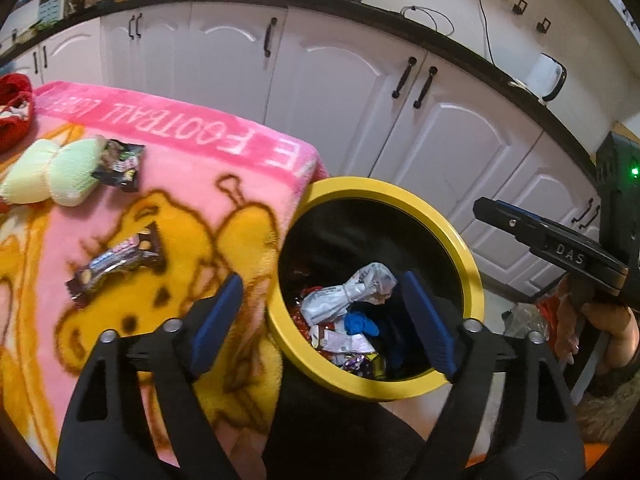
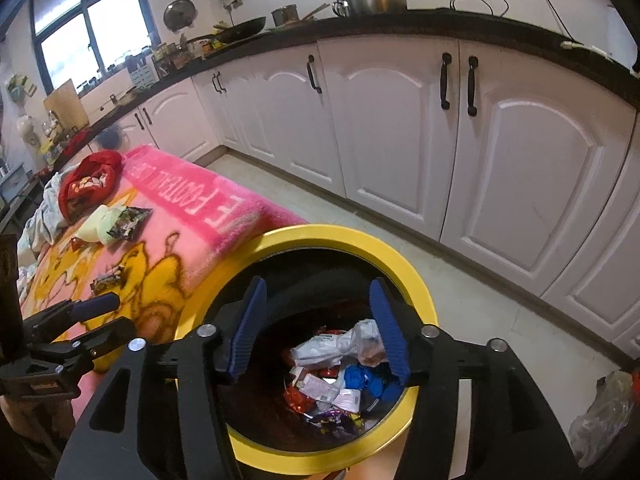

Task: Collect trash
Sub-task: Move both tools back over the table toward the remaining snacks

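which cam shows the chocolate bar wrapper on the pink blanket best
The left wrist view: the chocolate bar wrapper lies large and unobstructed on the pink blanket, print visible. In the right wrist view it is small and distant, near the left claw.

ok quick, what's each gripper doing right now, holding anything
Left gripper: open, nothing between its jaws, over the near rim of the yellow bin.
Right gripper: open, nothing between its jaws, above the bin's mouth.

Both wrist views, close above bin (image 1: 474,280)
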`<state>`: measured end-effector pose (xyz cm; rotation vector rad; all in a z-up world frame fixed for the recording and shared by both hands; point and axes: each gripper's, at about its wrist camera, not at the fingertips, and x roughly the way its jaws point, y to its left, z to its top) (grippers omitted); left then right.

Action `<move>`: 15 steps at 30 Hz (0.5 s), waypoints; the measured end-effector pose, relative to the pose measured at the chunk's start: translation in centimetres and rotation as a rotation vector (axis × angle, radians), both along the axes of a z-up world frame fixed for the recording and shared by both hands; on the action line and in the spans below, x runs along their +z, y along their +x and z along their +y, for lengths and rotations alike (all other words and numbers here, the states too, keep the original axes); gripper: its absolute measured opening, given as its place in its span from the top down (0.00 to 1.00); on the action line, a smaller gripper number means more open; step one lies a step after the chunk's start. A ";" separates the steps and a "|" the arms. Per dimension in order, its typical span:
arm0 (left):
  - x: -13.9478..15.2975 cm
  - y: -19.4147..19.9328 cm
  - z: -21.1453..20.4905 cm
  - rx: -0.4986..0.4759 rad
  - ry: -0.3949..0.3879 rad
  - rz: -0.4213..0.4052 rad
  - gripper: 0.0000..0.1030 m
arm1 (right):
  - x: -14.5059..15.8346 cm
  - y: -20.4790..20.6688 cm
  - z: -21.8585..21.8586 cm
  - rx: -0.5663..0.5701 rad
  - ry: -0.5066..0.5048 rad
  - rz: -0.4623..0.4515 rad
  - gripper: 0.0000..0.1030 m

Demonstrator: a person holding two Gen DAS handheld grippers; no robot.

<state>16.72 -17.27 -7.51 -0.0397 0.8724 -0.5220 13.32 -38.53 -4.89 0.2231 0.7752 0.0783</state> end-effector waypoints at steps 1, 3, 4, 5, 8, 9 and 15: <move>0.2 -0.1 0.2 0.007 0.001 -0.005 0.25 | 0.2 0.0 0.1 0.004 0.000 -0.005 0.46; 0.7 -0.3 0.9 0.026 0.002 -0.018 0.20 | 0.8 -0.1 0.5 0.012 -0.001 -0.017 0.43; 0.9 -0.4 1.3 0.032 0.000 -0.023 0.17 | 1.1 -0.2 0.8 0.015 0.000 -0.024 0.42; 1.3 -0.5 1.7 0.044 0.000 -0.032 0.15 | 1.4 -0.3 1.0 0.021 0.001 -0.033 0.42; 2.2 -0.8 2.9 0.076 0.004 -0.062 0.11 | 2.3 -0.4 1.8 0.041 -0.003 -0.052 0.41; 2.5 -0.9 3.3 0.084 0.002 -0.068 0.11 | 2.7 -0.5 2.2 0.050 -0.005 -0.060 0.41; 4.0 -1.6 5.7 0.133 -0.010 -0.108 0.11 | 4.4 -1.2 4.0 0.082 -0.012 -0.099 0.38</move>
